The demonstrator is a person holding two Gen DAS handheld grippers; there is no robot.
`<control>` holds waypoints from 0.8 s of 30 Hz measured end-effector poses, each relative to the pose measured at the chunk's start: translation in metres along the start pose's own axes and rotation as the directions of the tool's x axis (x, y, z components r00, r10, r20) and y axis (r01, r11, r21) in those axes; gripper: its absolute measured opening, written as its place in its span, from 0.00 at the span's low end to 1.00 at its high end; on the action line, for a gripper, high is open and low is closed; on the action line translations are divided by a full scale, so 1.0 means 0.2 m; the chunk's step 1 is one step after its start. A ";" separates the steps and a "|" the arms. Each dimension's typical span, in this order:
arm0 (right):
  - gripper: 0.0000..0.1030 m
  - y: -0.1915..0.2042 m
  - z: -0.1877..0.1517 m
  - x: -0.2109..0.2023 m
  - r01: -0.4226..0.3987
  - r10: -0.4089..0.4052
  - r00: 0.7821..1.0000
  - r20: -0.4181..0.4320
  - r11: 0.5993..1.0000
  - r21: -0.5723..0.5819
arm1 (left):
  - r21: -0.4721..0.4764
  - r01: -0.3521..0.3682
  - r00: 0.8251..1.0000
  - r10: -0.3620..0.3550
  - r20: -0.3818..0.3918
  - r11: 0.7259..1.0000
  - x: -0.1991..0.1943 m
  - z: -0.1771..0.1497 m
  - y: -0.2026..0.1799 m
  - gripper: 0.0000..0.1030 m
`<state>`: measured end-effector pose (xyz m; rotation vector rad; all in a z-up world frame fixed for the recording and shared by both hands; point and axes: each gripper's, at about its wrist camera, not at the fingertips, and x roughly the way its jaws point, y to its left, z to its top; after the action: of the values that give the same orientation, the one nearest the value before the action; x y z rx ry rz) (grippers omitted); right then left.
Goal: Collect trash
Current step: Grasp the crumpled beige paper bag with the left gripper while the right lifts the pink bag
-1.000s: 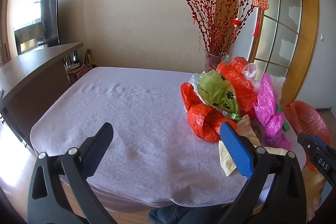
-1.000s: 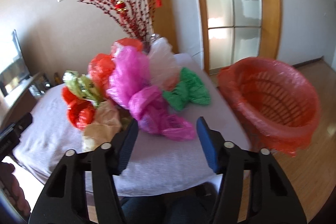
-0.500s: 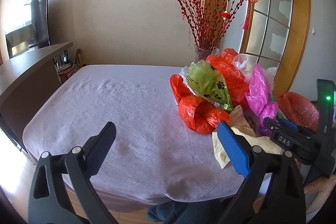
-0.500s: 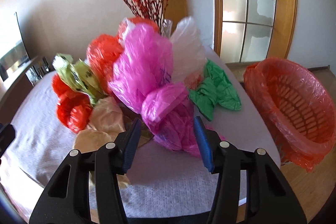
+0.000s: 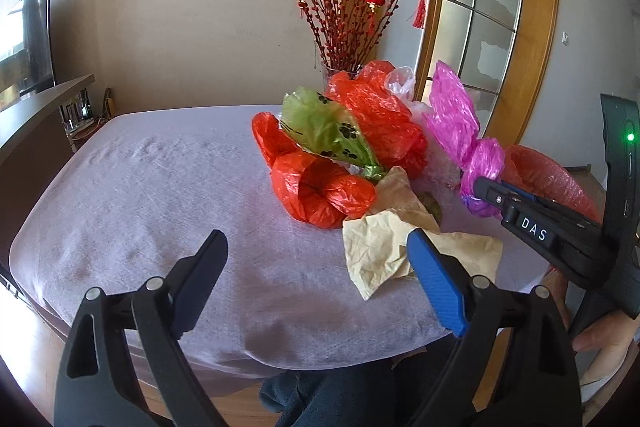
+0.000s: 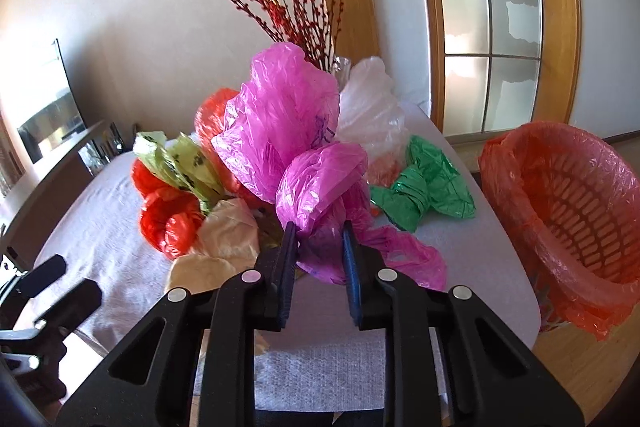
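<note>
On the table (image 6: 460, 247), every bag lay uncollected; right gripper (image 6: 319, 233) had just closed, pinching the pink bag (image 6: 320, 187); left gripper (image 5: 316, 259) spread, narrowing slightly, empty; basket (image 6: 560, 211) empty.

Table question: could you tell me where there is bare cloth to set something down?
The table is bare across its left half, from the red bag to the left edge, and in a near strip before the beige bag. The right side is crowded with bags around the pink bag and green bag.
</note>
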<state>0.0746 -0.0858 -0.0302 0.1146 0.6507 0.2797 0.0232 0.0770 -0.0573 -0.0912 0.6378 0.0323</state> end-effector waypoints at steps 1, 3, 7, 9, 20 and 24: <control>0.22 0.00 0.00 -0.01 -0.004 0.004 1.000 0.007 1.000 -0.002 | 0.005 0.006 1.000 -0.006 -0.001 1.000 0.00 0.00 -0.01 0.86; 0.21 -0.01 0.01 -0.04 -0.010 0.010 1.000 0.026 1.000 -0.001 | 0.010 0.022 1.000 -0.022 -0.005 1.000 0.01 0.00 -0.04 0.86; 0.21 -0.04 0.04 -0.15 0.012 -0.013 0.997 0.082 1.000 0.011 | 0.015 0.068 0.998 -0.068 -0.012 0.998 0.02 0.01 -0.09 0.86; 0.22 -0.06 0.06 -0.20 0.033 -0.034 0.994 0.107 0.999 0.011 | 0.015 0.101 0.995 -0.101 -0.016 0.995 0.02 0.02 -0.14 0.86; 0.22 -0.29 -0.03 -0.30 0.158 -0.165 0.982 0.096 0.984 0.079 | 0.063 0.088 0.982 -0.076 -0.175 0.994 0.28 0.01 -0.35 0.57; 0.22 -0.30 -0.06 -0.31 0.161 -0.168 0.981 0.097 0.984 0.072 | -0.009 0.178 0.956 -0.175 -0.234 0.984 0.35 -0.02 -0.31 0.06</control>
<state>0.0342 -0.1619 -0.0150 0.1343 0.5637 0.0930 0.0817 0.0156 -0.0976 -0.1412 0.8633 -0.1571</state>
